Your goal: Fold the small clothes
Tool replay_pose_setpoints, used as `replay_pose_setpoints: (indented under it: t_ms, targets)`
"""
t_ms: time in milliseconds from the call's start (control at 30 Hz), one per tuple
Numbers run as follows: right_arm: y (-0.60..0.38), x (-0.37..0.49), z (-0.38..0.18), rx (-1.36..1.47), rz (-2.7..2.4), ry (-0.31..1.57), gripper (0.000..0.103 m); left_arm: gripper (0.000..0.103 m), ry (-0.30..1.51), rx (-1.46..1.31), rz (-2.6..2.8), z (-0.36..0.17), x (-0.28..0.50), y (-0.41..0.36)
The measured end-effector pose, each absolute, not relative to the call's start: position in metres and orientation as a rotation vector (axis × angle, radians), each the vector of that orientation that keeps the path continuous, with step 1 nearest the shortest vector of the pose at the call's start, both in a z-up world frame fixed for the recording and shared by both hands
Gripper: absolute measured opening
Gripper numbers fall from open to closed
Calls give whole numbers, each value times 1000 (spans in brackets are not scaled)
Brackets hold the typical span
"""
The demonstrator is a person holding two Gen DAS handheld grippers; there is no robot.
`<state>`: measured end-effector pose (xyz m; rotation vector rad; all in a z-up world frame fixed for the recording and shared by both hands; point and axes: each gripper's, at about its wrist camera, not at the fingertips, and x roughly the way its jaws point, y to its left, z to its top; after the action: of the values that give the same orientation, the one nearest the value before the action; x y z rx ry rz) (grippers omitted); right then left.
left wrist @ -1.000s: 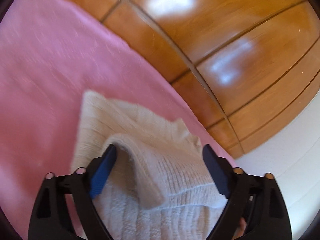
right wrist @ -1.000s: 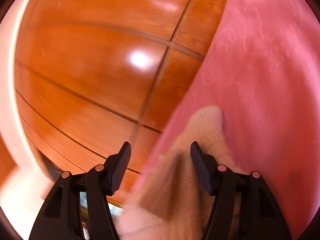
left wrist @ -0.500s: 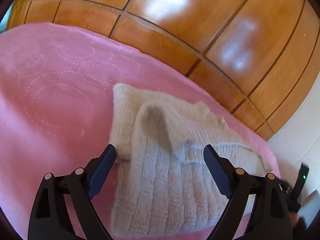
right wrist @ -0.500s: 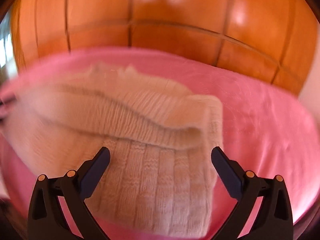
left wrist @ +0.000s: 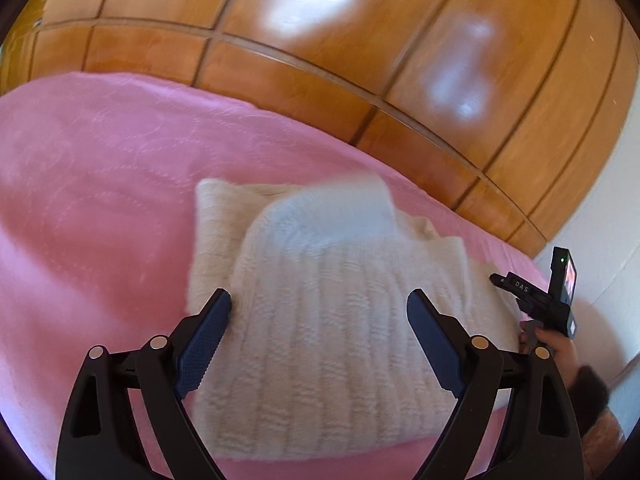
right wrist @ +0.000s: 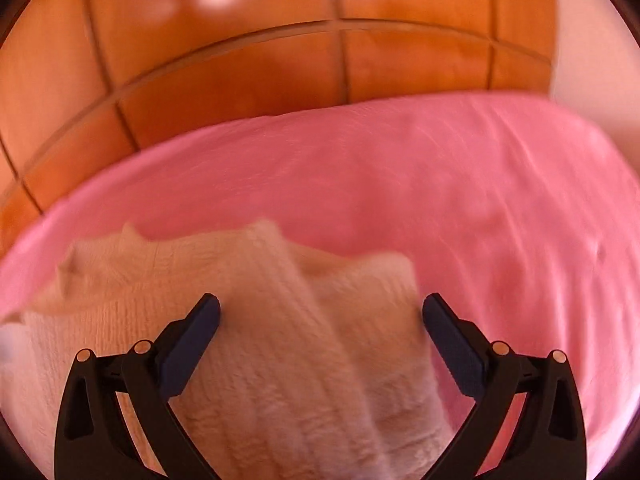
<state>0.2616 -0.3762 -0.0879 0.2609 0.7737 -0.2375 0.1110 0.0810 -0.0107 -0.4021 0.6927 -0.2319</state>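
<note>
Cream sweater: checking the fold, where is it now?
The cream sweater lies folded on the pink blanket, below both open grippers, before the wooden wardrobe.

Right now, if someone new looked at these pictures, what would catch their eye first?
A folded cream knit sweater lies on a bright pink bedspread, filling the lower middle of both views. The left gripper and right gripper are both open over it, holding nothing. Behind the bed stands a glossy wooden wardrobe.

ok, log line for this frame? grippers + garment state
left gripper: open, empty | right gripper: open, empty | knit sweater: folded, lying on pink blanket
</note>
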Motion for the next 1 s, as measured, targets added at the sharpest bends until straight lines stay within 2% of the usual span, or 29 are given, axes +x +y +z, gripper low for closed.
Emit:
replay_pose_setpoints:
  t_ms: [133, 333, 433, 533, 733, 867, 933, 967, 1000]
  targets:
    - [-401, 243, -100, 434, -197, 733, 101, 88, 728, -267, -240, -3, 133, 51]
    - [-394, 241, -95, 428, -194, 708, 101, 88, 708, -1, -79, 1, 191, 14]
    - [-397, 236, -98, 470, -175, 690, 101, 88, 743, -32, -33, -18, 221, 22]
    - [-397, 235, -98, 475, -181, 685, 101, 89, 882, -76, -30, -58, 249, 34]
    - [-386, 234, -91, 409, -154, 678, 101, 91, 821, -191, -66, -45, 236, 56]
    - [-362, 229, -82, 218, -63, 662, 101, 91, 698, -200, 19, -27, 215, 75]
    - [-357, 228, -81, 189, -23, 653, 98, 91, 712, -205, 12, -33, 214, 80]
    - [-356, 230, -80, 187, -27, 661, 93, 83, 744, -198, -16, -37, 216, 78]
    - [-357, 233, -81, 185, -36, 680, 75, 64, 777, -177, -40, -43, 220, 73]
